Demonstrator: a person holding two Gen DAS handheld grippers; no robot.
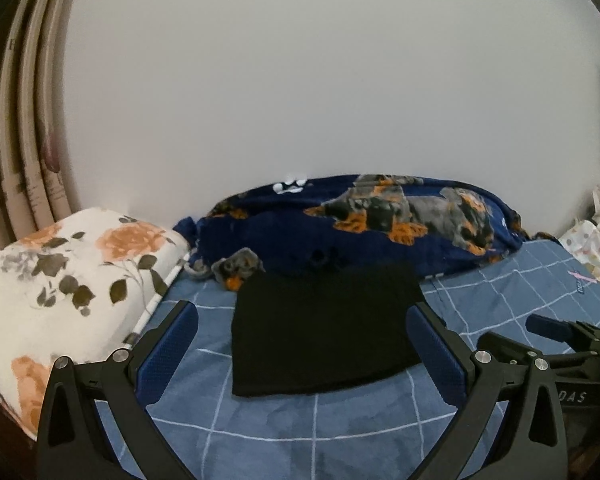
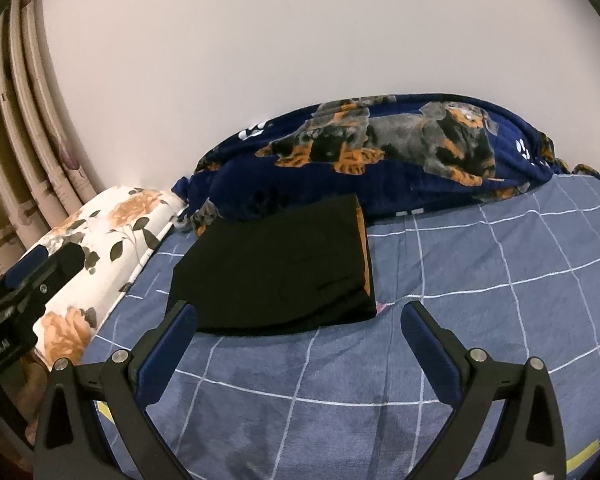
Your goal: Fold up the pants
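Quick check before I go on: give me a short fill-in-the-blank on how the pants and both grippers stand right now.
1. The black pants lie ____ into a compact rectangle on the blue checked sheet.
2. Both the left gripper and the right gripper are ____.
3. Behind the pants lies a navy blanket printed with ____.

Missing words: folded; open; dogs

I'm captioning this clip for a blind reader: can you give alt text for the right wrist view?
Black pants, folded into a compact rectangle, lie on a blue grid-patterned bedsheet, just beyond the open, empty right tongs. Behind them a navy dog-print blanket is bunched along the white wall, with a floral pillow at left.
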